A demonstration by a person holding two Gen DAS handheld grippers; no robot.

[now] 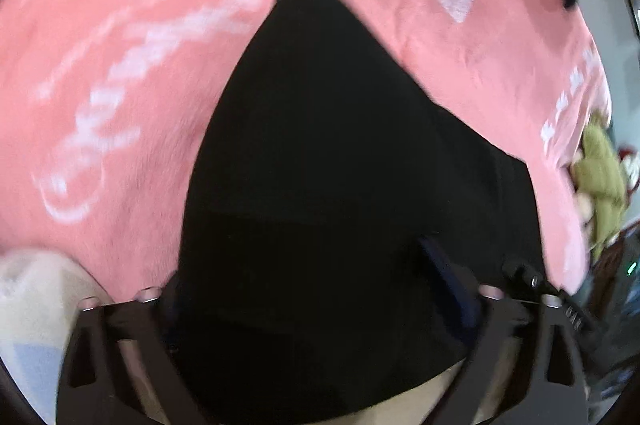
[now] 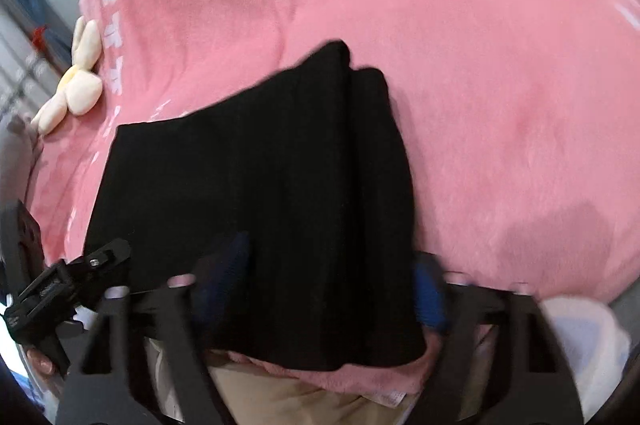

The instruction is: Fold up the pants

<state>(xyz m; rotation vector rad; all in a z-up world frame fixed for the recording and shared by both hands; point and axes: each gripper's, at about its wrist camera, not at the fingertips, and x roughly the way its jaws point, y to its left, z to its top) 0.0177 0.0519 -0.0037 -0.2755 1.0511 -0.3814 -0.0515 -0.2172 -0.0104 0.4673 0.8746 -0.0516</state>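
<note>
Pants lie on the blanket, near its front edge. Left gripper and right gripper jaws wide, straddling cloth. Pinch both near corners together, fold evenly.

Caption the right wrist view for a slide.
Right tongs straddle black pants on pink blanket.
</note>
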